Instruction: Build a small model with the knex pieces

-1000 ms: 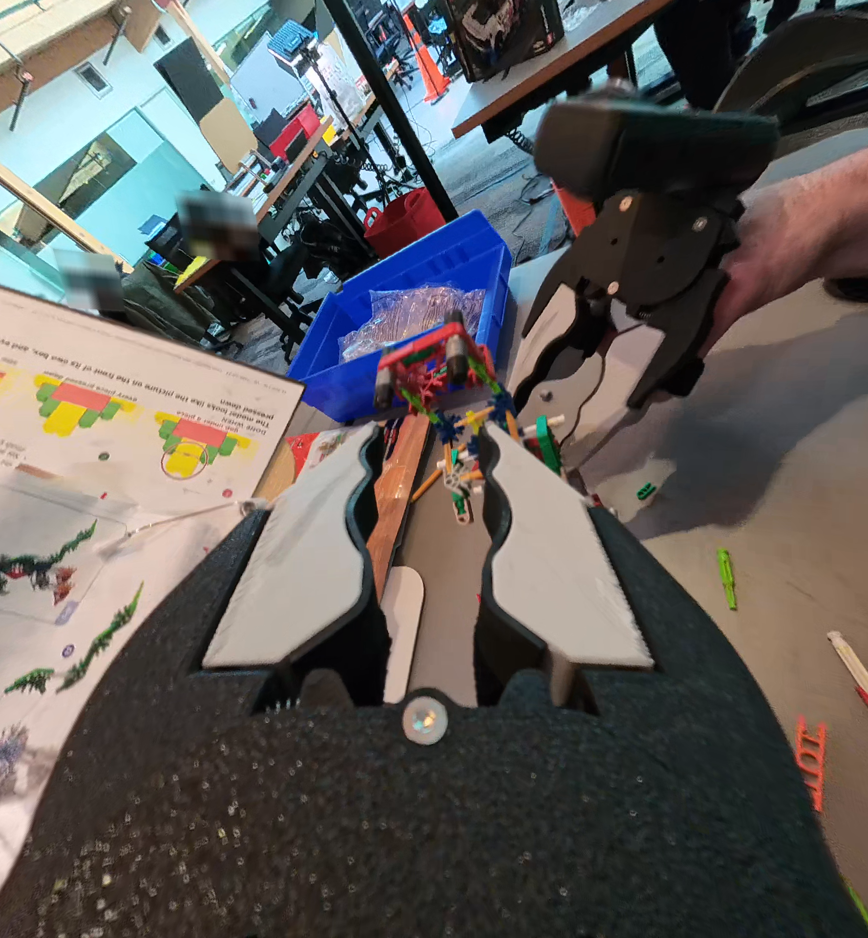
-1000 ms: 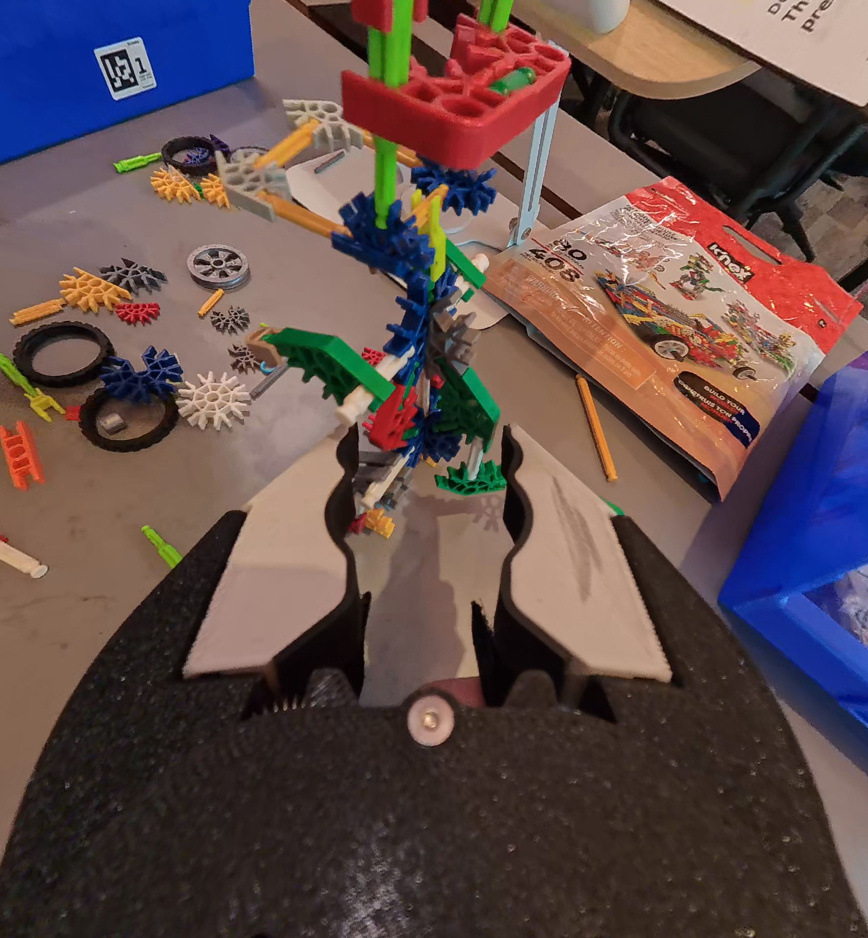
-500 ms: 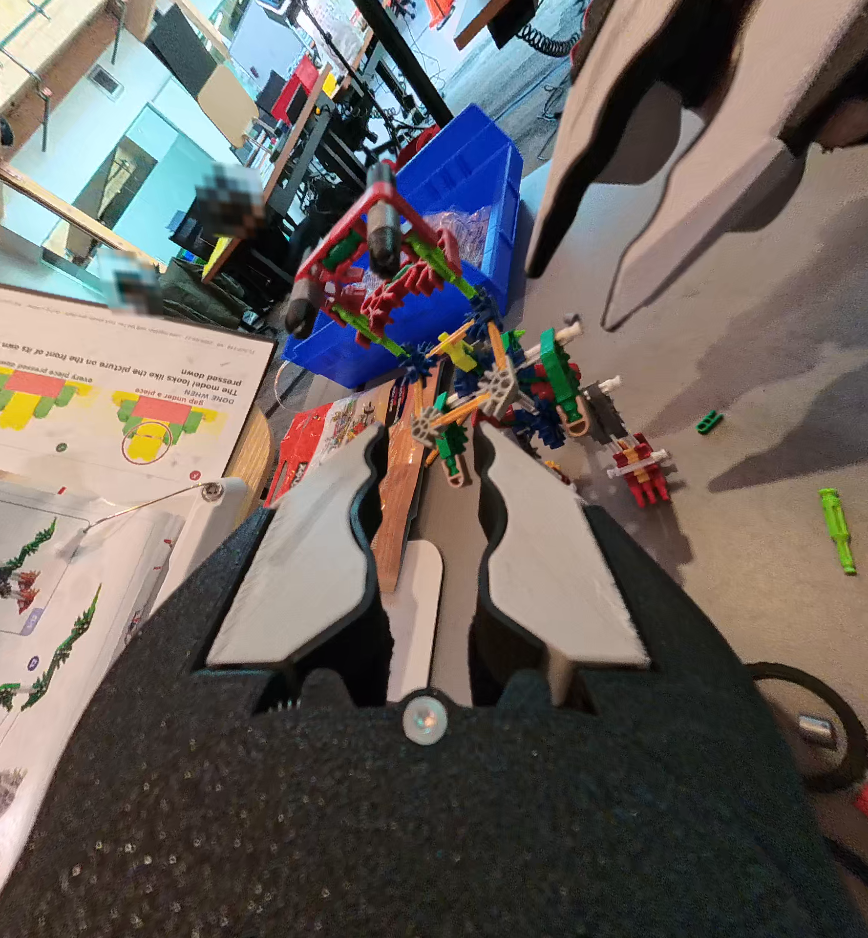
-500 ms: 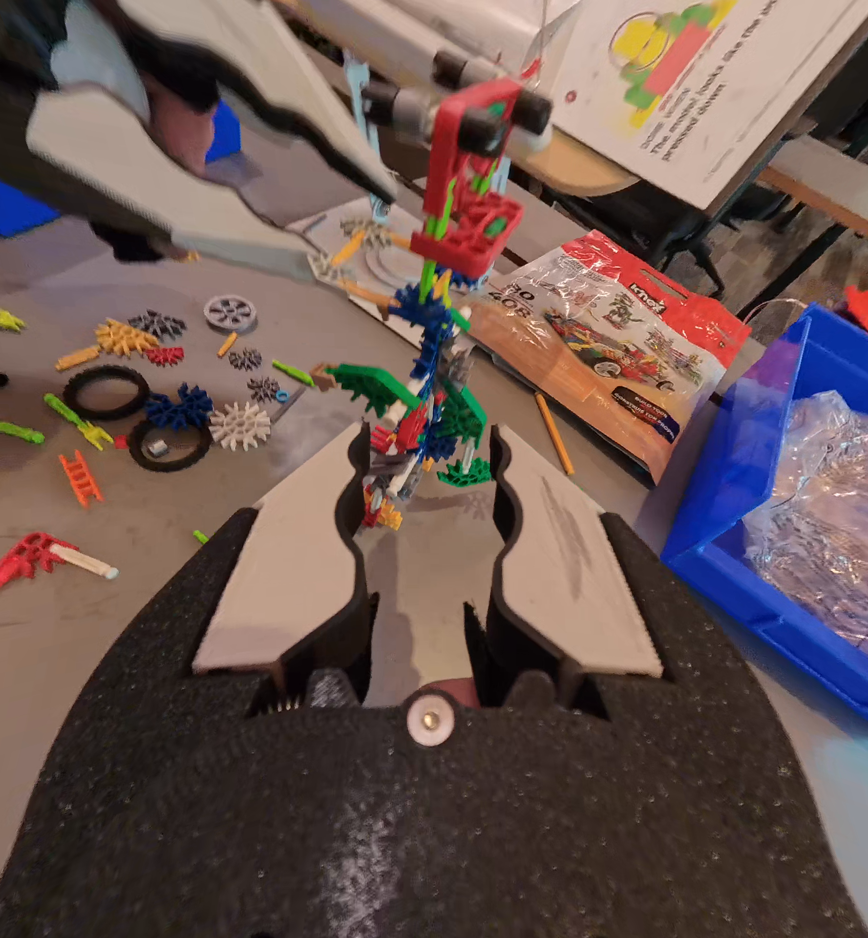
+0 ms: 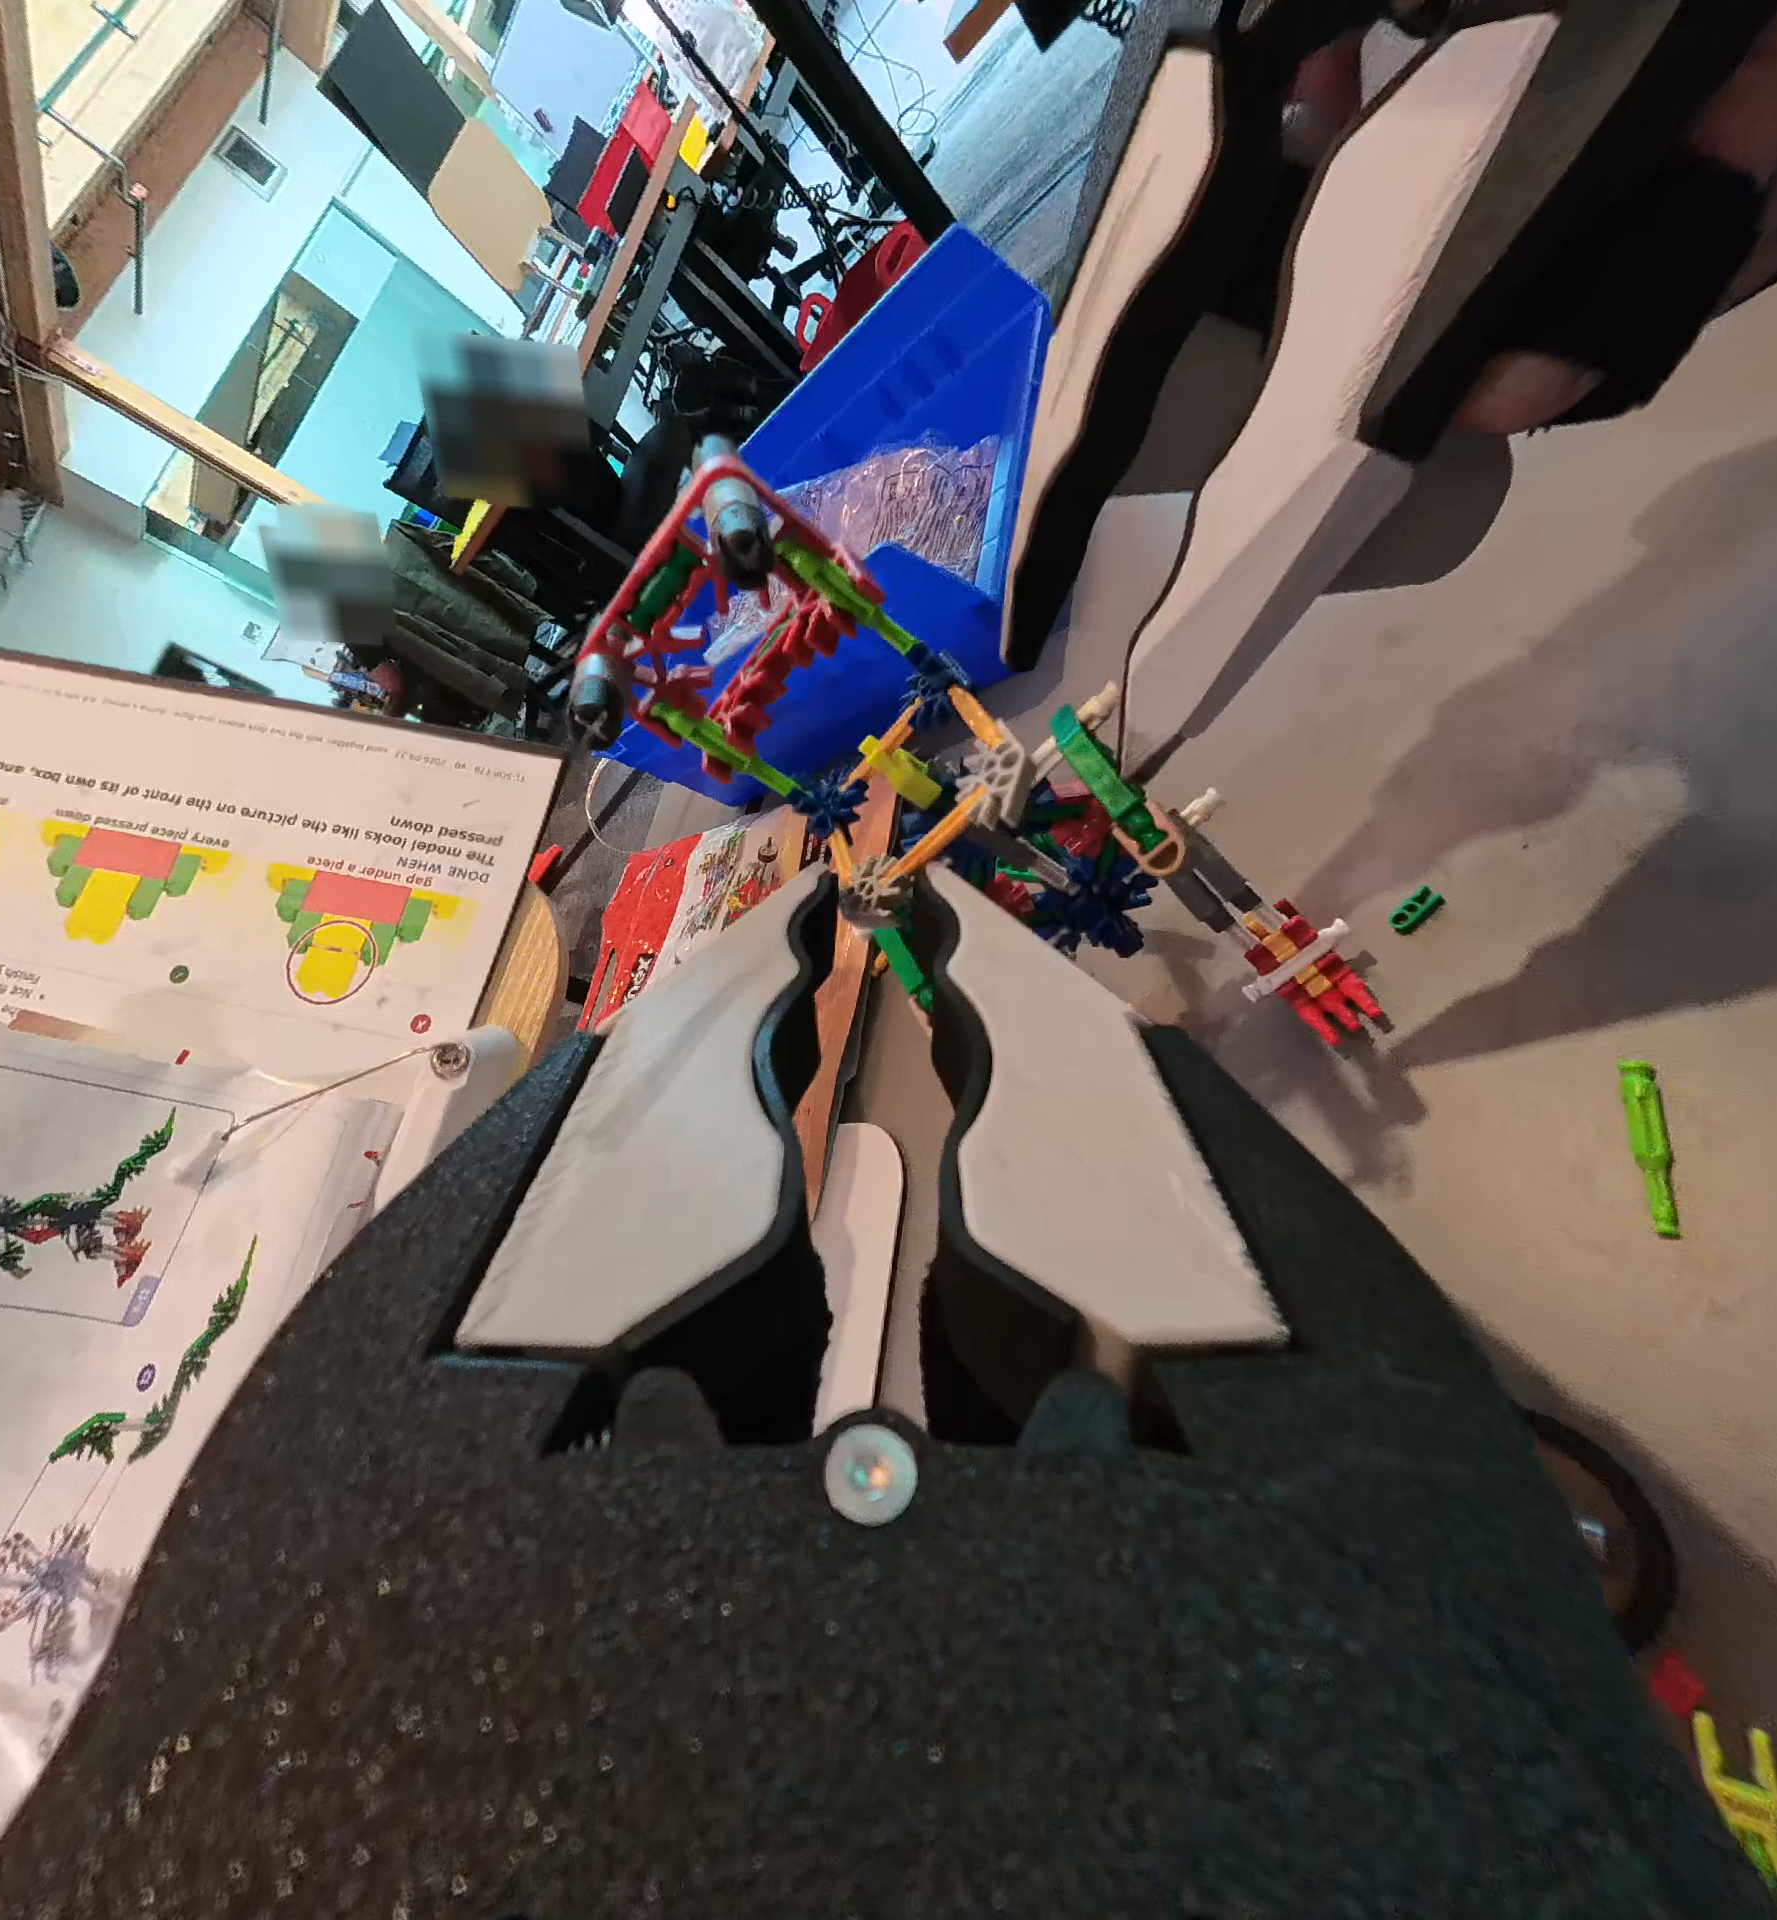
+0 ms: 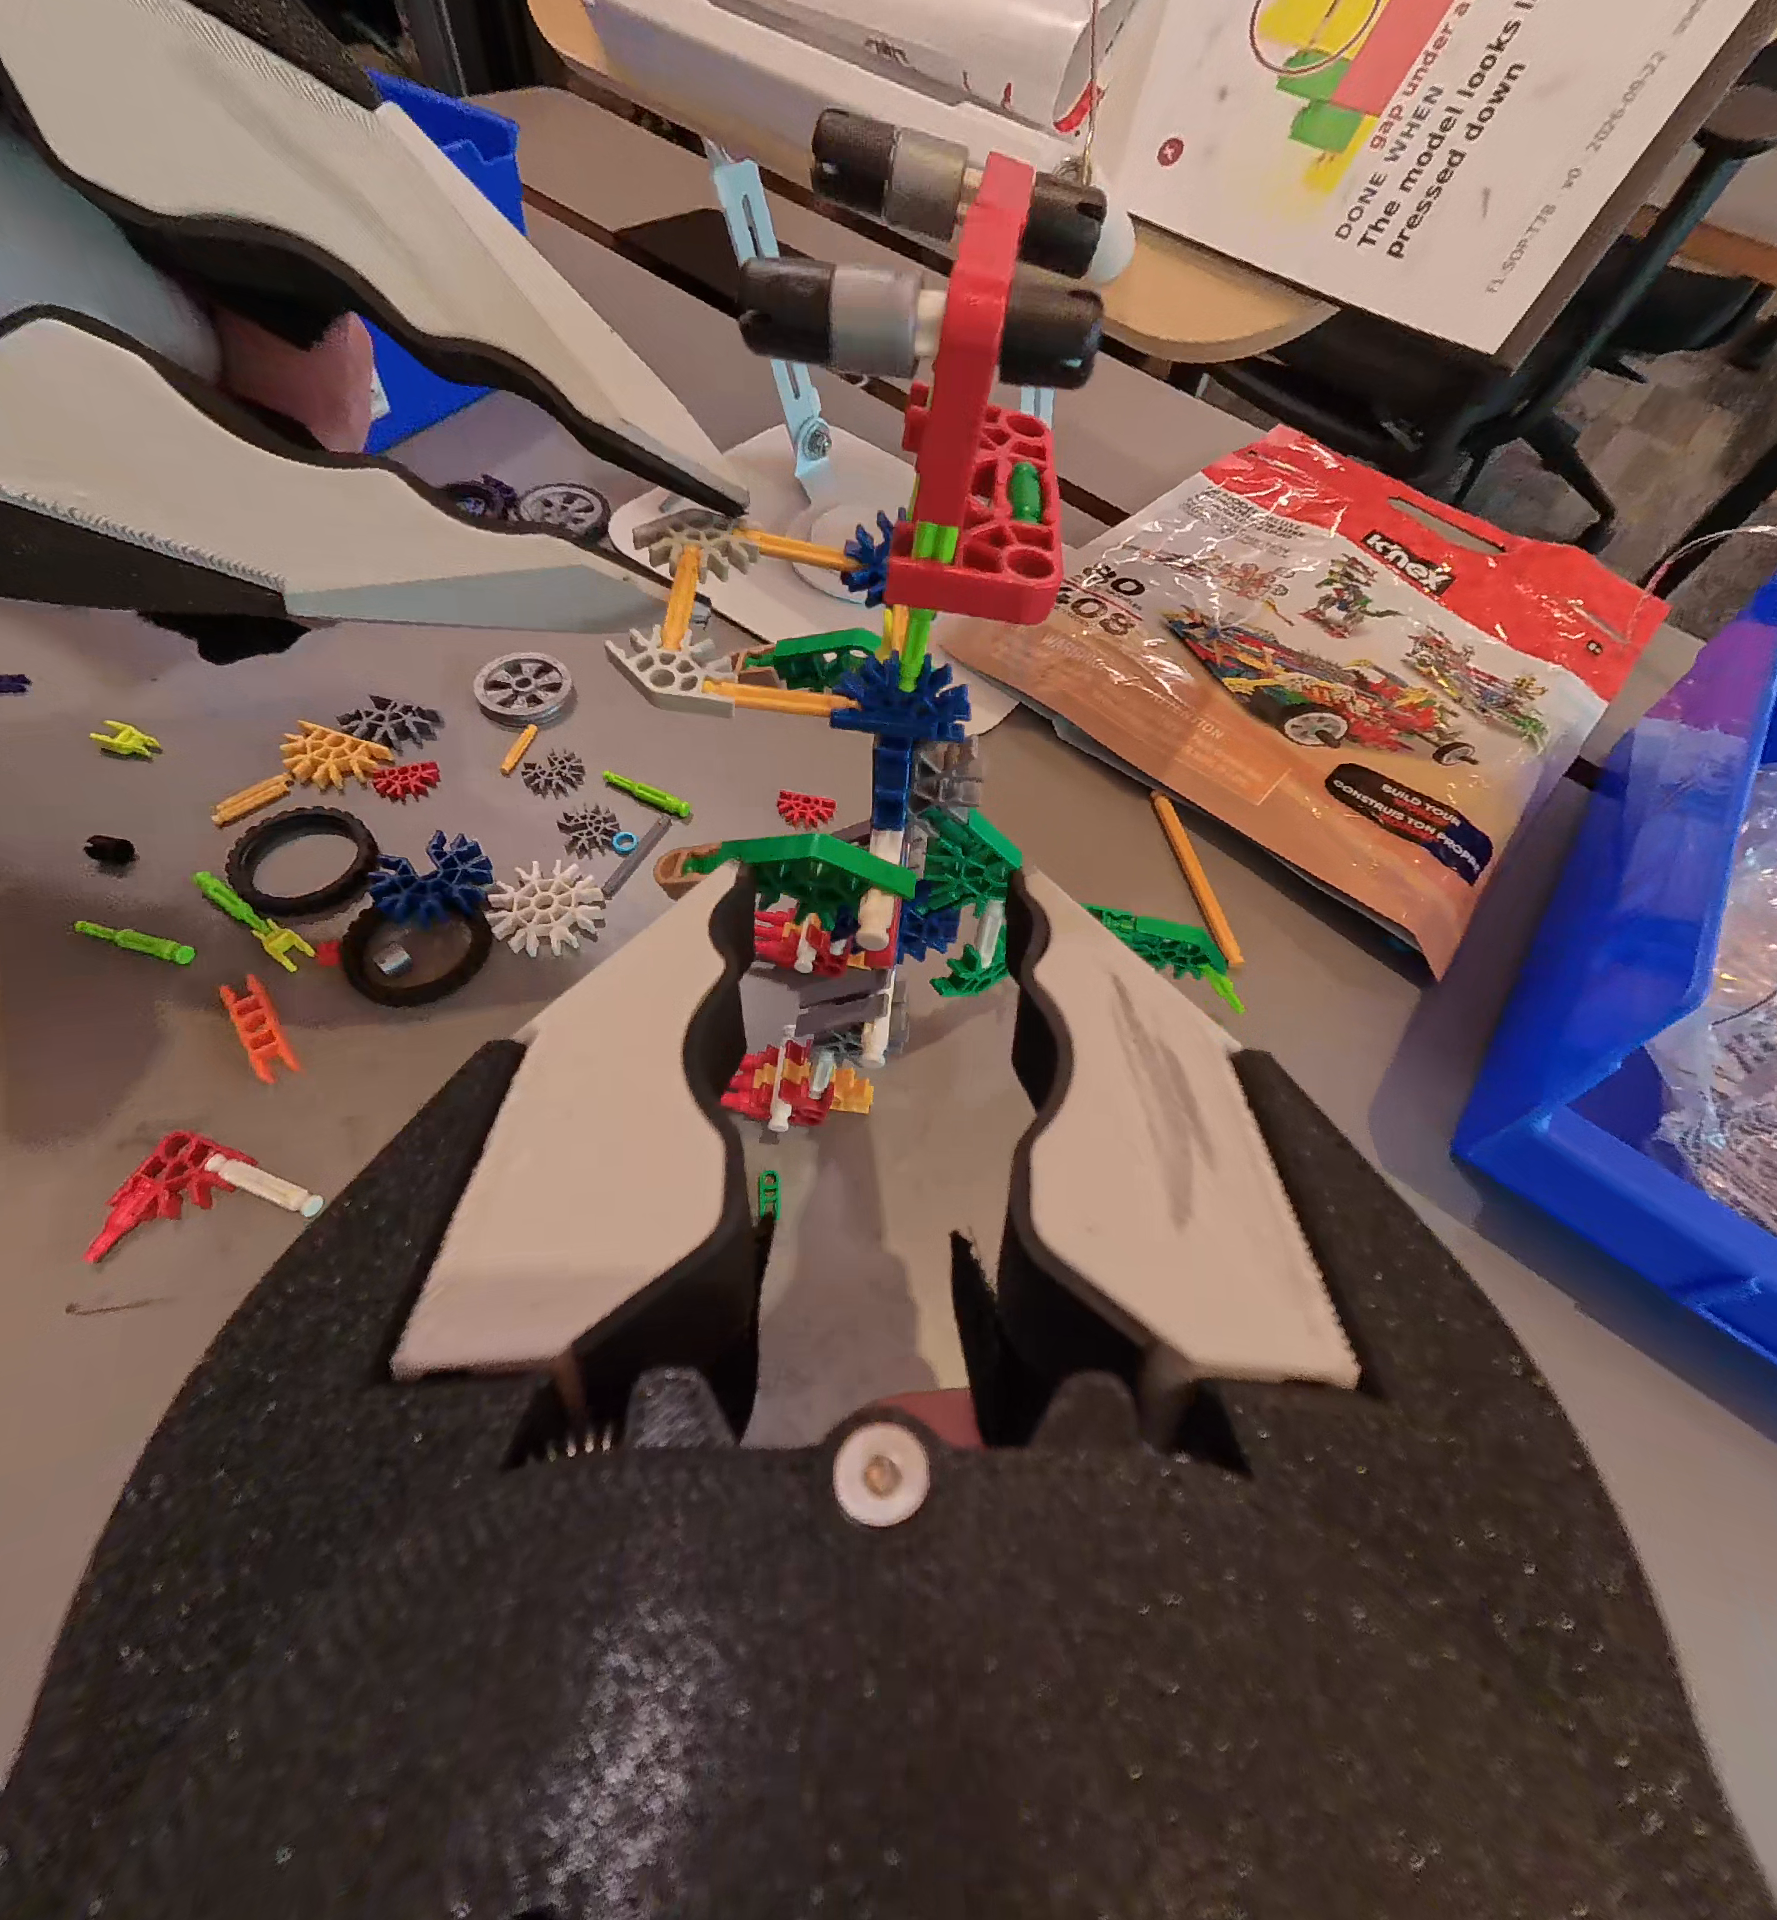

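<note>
A tall model of coloured plastic rods and connectors [image 6: 905, 727] stands on the grey table [image 6: 53, 1351], with a red frame and two black-grey rollers on top. My right gripper [image 6: 873, 894] is shut on the model's lower body of green, blue and red pieces. My left gripper [image 5: 876, 883] is shut on a grey connector [image 5: 868, 894] at the end of yellow rods on the model's side. In the right wrist view the left gripper [image 6: 692, 551] reaches in from the upper left. In the left wrist view the right gripper [image 5: 1081, 696] comes down from the upper right onto the model [image 5: 967, 790].
Loose pieces lie left of the model: black tyres [image 6: 302, 862], a white connector [image 6: 546, 904], an orange ladder piece [image 6: 258, 1029], a red piece with a white rod [image 6: 177, 1184]. A red-orange bag [image 6: 1331, 665] and a blue bin [image 6: 1590, 1039] lie right. An instruction sheet [image 5: 188, 883] stands behind. Some 6 cm of space lies between my two pairs of fingers.
My left gripper has come up to the model and narrowed onto the grey connector. The right gripper has kept the model between its fingers, now more upright.
</note>
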